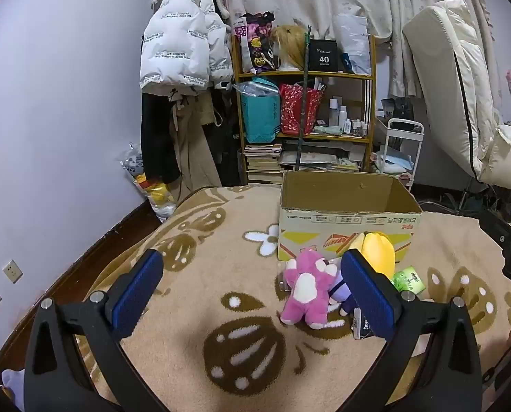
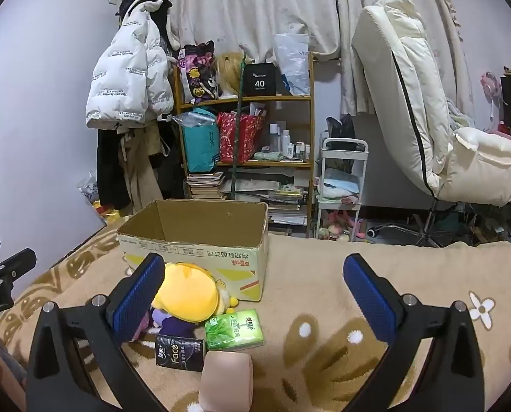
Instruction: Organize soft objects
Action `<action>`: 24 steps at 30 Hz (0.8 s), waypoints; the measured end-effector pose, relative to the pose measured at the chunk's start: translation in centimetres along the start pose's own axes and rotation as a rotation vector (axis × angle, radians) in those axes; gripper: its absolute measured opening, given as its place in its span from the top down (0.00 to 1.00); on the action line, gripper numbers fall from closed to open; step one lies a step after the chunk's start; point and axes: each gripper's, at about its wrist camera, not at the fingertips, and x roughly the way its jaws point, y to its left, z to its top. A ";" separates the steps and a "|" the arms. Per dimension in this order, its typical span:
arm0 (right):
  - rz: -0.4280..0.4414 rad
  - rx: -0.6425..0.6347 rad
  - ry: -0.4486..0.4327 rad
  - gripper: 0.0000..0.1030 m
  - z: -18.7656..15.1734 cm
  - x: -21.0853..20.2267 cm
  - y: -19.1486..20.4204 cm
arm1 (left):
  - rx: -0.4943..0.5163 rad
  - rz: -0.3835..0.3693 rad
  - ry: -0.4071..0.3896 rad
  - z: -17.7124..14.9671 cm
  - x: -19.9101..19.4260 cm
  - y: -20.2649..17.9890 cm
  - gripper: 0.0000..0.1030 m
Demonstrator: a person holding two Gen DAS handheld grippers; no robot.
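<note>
An open cardboard box stands on a beige patterned blanket. In front of it lie a pink plush bear, a yellow-headed plush doll with a purple body, a green tissue pack, a black tissue pack and a pink soft block. My left gripper is open and empty, left of the toys. My right gripper is open and empty, above the tissue packs, its left finger beside the yellow doll.
A wooden shelf with bags, bottles and books stands behind the blanket. A white puffer jacket hangs at the left. A white trolley and a cream chair are at the right.
</note>
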 end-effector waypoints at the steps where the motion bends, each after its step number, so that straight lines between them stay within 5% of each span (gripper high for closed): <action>1: 0.000 0.000 0.003 0.00 0.0 0.0 0.0 | 0.001 0.000 0.001 0.0 0.0 0.0 0.01; 24: -0.013 -0.007 0.006 0.00 0.2 -0.1 0.3 | 0.000 0.001 -0.004 0.0 0.0 0.0 0.01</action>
